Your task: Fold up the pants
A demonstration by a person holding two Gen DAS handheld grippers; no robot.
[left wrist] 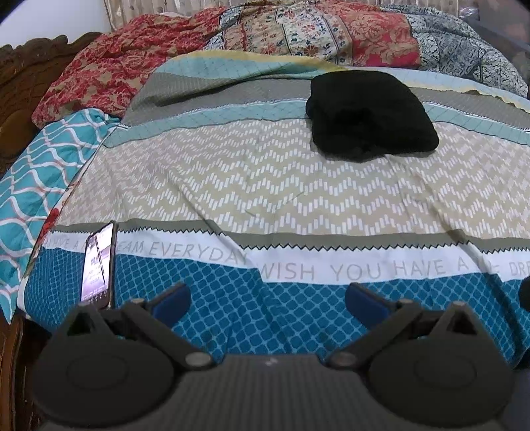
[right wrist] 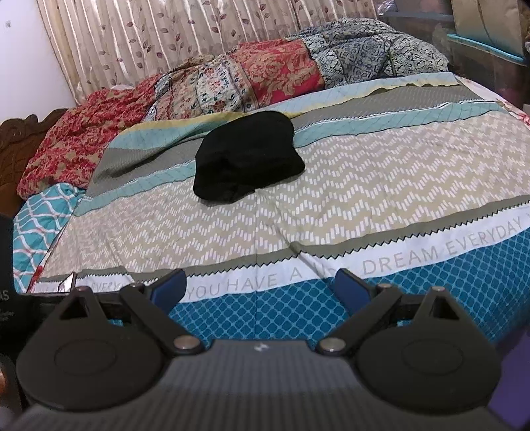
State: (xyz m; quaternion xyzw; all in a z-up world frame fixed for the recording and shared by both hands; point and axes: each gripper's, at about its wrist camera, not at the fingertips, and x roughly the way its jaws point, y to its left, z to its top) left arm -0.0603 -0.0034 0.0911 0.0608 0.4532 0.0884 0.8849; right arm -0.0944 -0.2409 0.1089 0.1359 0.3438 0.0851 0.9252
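Observation:
Black pants [left wrist: 369, 116] lie as a compact folded bundle on the patterned bedspread [left wrist: 265, 185], far from both grippers. The bundle also shows in the right wrist view [right wrist: 246, 157], left of centre. My left gripper [left wrist: 268, 298] is open and empty, low over the blue near edge of the bedspread. My right gripper [right wrist: 260, 286] is open and empty, over the same near edge [right wrist: 397, 185], to the right of the left one.
A lit phone [left wrist: 97, 262] stands propped at the near left of the bed. A bunched red and blue patterned quilt [left wrist: 298, 30] lies along the far side. A teal pillow [left wrist: 39, 172] and a carved wooden headboard [left wrist: 20, 86] are at left. Curtains [right wrist: 198, 33] hang behind.

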